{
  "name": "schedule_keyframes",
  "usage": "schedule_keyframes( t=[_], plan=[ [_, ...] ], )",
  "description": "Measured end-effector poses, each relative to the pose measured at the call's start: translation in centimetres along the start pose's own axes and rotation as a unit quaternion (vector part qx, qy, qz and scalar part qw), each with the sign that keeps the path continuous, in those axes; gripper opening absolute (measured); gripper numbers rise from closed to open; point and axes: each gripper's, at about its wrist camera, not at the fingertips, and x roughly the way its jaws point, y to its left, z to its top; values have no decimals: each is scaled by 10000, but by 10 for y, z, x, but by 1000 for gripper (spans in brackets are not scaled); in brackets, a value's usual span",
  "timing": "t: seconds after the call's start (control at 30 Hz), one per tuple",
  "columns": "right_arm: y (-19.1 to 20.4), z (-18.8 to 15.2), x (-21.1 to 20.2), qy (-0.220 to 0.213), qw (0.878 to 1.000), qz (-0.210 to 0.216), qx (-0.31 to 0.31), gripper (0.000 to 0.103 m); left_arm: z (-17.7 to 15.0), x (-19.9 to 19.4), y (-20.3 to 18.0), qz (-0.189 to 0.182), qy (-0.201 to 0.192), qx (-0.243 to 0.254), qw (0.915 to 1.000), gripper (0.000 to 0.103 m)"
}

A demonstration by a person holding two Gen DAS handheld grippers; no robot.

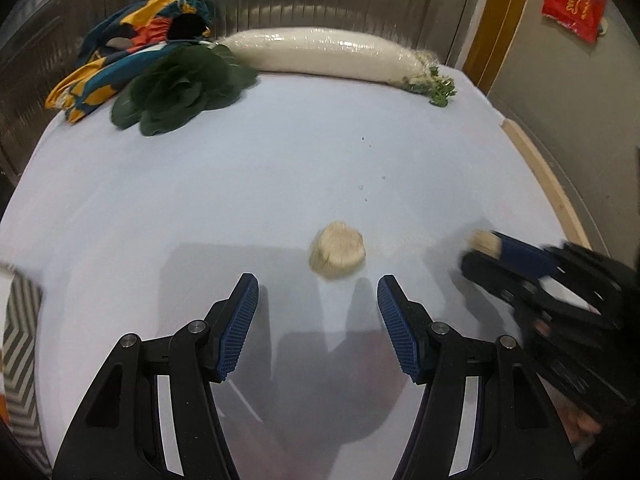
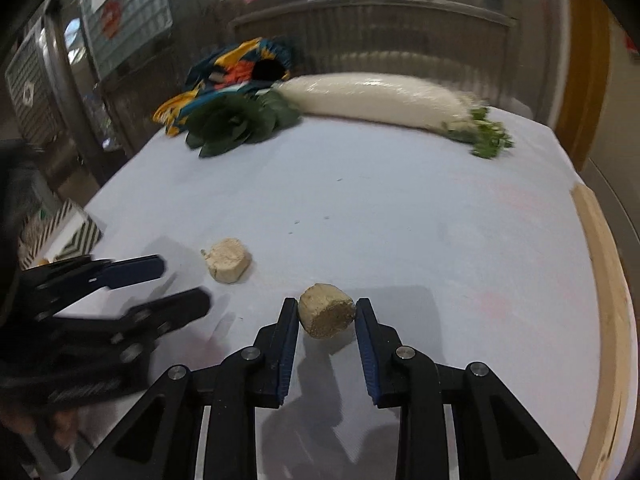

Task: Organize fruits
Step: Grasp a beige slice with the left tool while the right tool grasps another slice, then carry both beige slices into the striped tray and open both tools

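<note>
White-covered table [image 2: 400,220], wood edge on the right; metal shutters behind. At the far edge: wrapped daikon [image 2: 372,98], leafy greens [image 2: 236,124], patterned cloth [image 2: 240,68]. 2 pale chunks: right gripper [image 2: 326,312] clamped on 1 [image 2: 326,316]; left gripper [image 1: 318,294], fingers apart, just short of the other [image 1: 337,255].

The worktop [image 1: 280,184] is pale bluish white, with a light wood edge [image 2: 608,280] on one side. The radish [image 1: 320,54] is creamy white with green leaves at one end. The greens [image 1: 180,88] are dark green. The cloth [image 1: 116,52] has a pattern of teal, yellow, orange and black. Both chunks [image 2: 228,259] [image 2: 326,316] are beige. The fingers [image 1: 400,328] are black with blue ribbed pads. A box [image 2: 76,232] at the edge has black-and-white stripes.
</note>
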Motion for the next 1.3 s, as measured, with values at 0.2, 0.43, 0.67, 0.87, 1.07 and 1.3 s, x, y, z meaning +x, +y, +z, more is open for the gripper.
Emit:
schedule_keyframes(
  t=[0.2,0.43,0.67,0.87,1.07,1.3],
  plan=[
    [-4,-2,3,21,9999,97,61,28,13,14,3,1,-108,-10,9999,49],
    [-2,-2,-4,-27,9999,110,59,28,2,4,5,-67,-136,134,9998,30],
    [27,-14,-27,-185,9997,148,-67,28,-27,-27,29,-97,-137,-236,9996,30],
    [71,-40,-45,-233,9990,312,-228,28,-64,-65,50,73,-297,-417,9987,30],
    [114,-64,-54,-282,9977,502,-363,28,-90,-99,65,362,-625,-375,9967,30],
    [148,-75,-64,-414,9958,738,-347,28,-115,-126,87,673,-836,-364,9936,30]
  ],
)
